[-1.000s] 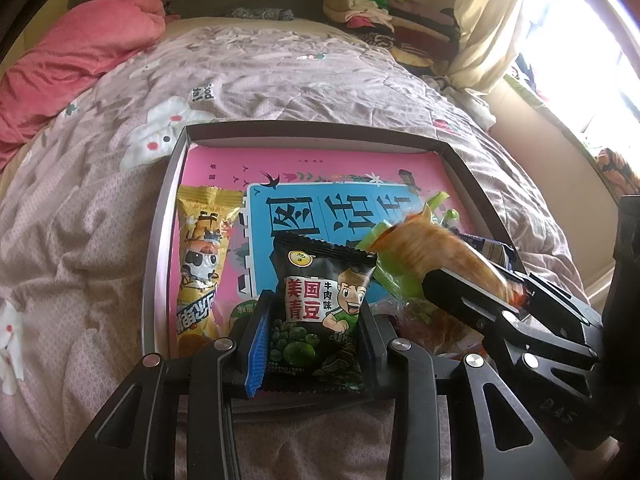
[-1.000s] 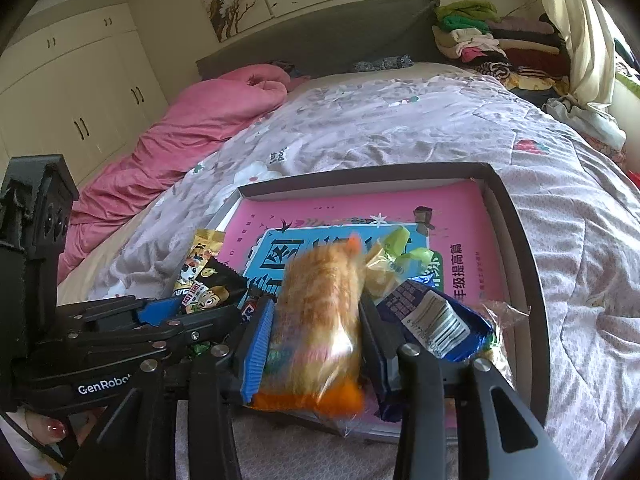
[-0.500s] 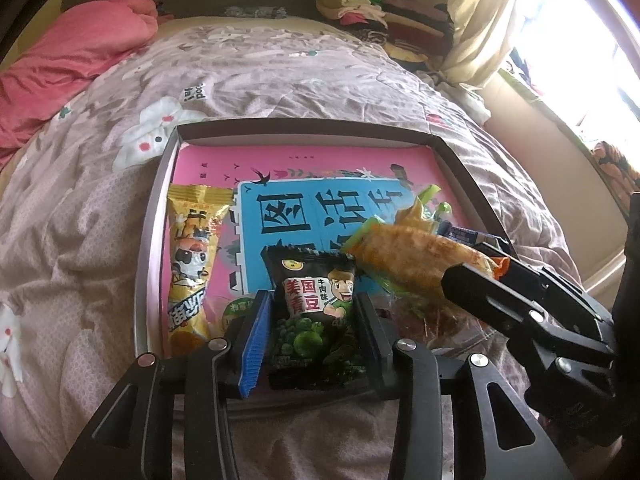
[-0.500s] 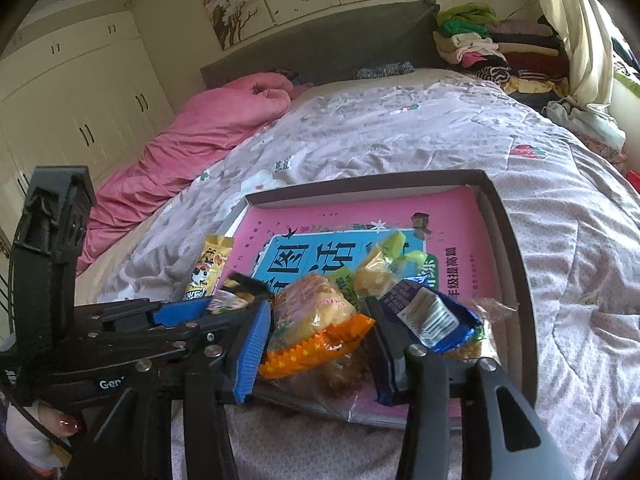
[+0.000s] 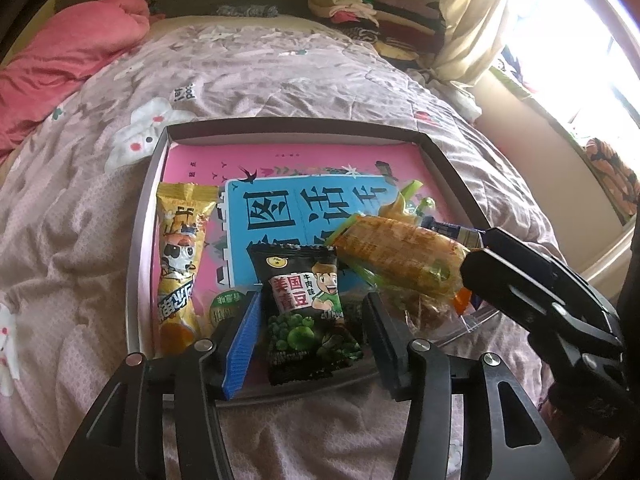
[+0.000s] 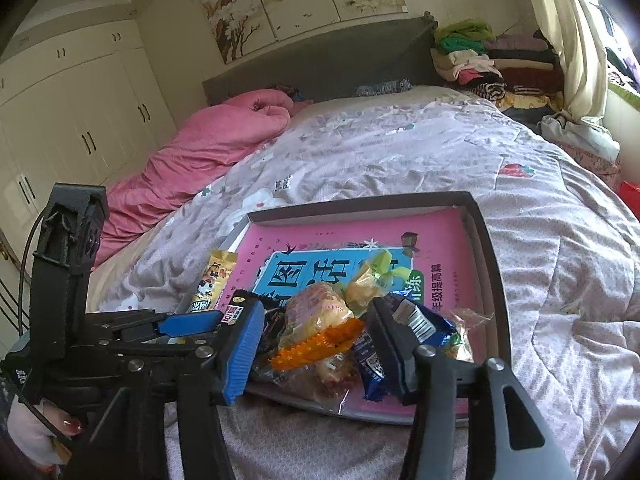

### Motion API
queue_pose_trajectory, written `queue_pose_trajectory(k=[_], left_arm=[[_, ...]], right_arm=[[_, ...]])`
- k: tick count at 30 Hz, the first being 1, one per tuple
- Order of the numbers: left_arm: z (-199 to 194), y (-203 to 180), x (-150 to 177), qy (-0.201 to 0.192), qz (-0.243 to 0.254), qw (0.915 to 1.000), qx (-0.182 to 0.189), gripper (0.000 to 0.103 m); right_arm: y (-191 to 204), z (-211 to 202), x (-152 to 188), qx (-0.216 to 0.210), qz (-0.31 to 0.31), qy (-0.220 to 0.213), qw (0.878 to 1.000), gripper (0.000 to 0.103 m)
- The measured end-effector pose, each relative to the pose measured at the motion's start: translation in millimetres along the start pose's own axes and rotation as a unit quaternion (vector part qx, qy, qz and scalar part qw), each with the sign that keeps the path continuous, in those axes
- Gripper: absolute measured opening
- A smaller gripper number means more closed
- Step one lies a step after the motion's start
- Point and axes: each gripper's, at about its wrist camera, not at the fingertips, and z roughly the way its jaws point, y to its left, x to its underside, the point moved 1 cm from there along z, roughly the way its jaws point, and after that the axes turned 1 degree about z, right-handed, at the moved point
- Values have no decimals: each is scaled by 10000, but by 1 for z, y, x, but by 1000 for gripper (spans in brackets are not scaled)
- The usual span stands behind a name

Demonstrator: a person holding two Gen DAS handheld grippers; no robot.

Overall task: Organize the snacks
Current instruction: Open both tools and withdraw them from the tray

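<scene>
A dark-rimmed tray (image 5: pixel 288 124) lined with a pink and blue book lies on the bed. The black green-pea packet (image 5: pixel 308 308) rests on the tray's near edge between the fingers of my left gripper (image 5: pixel 312 340), whose jaws are opening, pads clear of it. The orange snack packet (image 6: pixel 316 320) lies on a pile of snacks between the fingers of my right gripper (image 6: pixel 318 344), also opening and not pressing it. In the left wrist view the orange packet (image 5: pixel 400 256) sits just past the right gripper's fingertips (image 5: pixel 476 260).
A yellow cartoon packet (image 5: pixel 180 256) lies along the tray's left side. A blue packet (image 6: pixel 412 320), a yellow-green candy (image 6: pixel 372 280) and a clear-wrapped snack (image 6: pixel 332 376) crowd the near right corner. A pink duvet (image 6: pixel 208 152) and stacked clothes (image 6: pixel 480 60) lie beyond.
Both grippers' jaws have spread. The green-pea packet has settled onto the tray. The orange packet has tipped from upright in the right gripper down onto the snack pile.
</scene>
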Motion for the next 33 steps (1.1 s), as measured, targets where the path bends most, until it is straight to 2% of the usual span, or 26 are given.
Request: queue_pose_trajectory(k=[5,9,21,33], left_arm=[[-4,-3,-1,-44,26,10000,28,63],[-10,-5,-2,-103,58,9999,93,72],[-19,-4,-3,-212,64,9997,65,78],[-34,-1,5,-315,113,9992,-207,80]], right_arm=[[-4,-10,-1,89,49,-146,9998,61],[-10,-17,-3,277,122,-267,9992,69],[-27,-31,-3,660,365,-508,9959,81],[-16,-40,1,731,234,-528,9956,87]])
